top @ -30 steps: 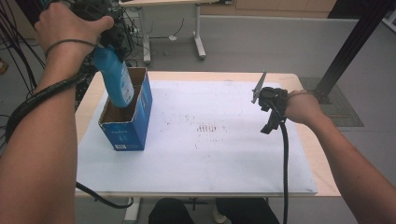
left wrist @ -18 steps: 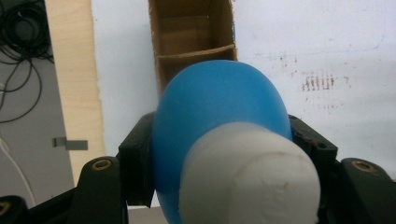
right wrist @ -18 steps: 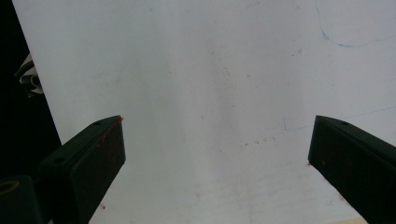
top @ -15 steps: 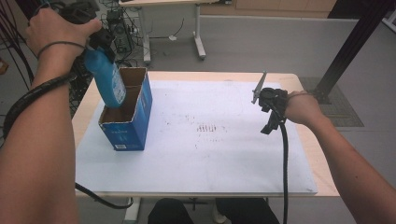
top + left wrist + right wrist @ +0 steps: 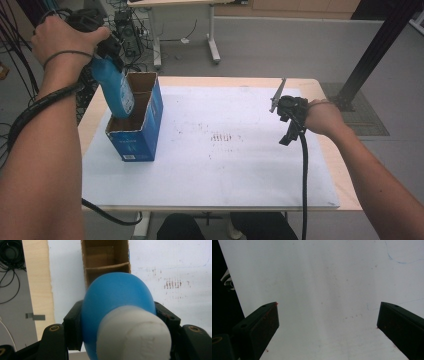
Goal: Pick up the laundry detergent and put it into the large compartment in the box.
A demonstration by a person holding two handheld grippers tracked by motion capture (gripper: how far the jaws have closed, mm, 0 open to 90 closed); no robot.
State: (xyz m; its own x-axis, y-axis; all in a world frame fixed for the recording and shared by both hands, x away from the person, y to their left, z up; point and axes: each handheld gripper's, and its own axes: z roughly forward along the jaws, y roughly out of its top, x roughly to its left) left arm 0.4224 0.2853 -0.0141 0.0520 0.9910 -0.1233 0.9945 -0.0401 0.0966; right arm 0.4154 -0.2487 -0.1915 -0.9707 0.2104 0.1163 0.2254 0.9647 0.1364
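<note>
Grey floor with loose cables and the legs of another desk lay behind a light wooden table [image 5: 327, 165], and a big white paper sheet [image 5: 225, 165] covered most of its top, with some small reddish marks near the middle. On the left part of the sheet stood a blue cardboard box [image 5: 142, 132], open at the top and divided inside by a cardboard wall into two compartments.

The left gripper [image 5: 107, 52] was clamped on a blue plastic bottle with a white cap [image 5: 116, 305]. Its black jaws pressed on both sides of the bottle's upper body, and the cap pointed toward the camera of that gripper. In the high view the bottle [image 5: 114, 90] was tilted, its lower end inside the box opening at the compartment closer to the person, as far as I could judge. I think it was held from above in this way so that it could go straight down into the narrow compartment without catching on the divider.

The right gripper [image 5: 280, 102] was well apart from the box, low over the right side of the sheet. Its jaws stood wide apart with nothing between them; probably it only waited and kept out of the way.
</note>
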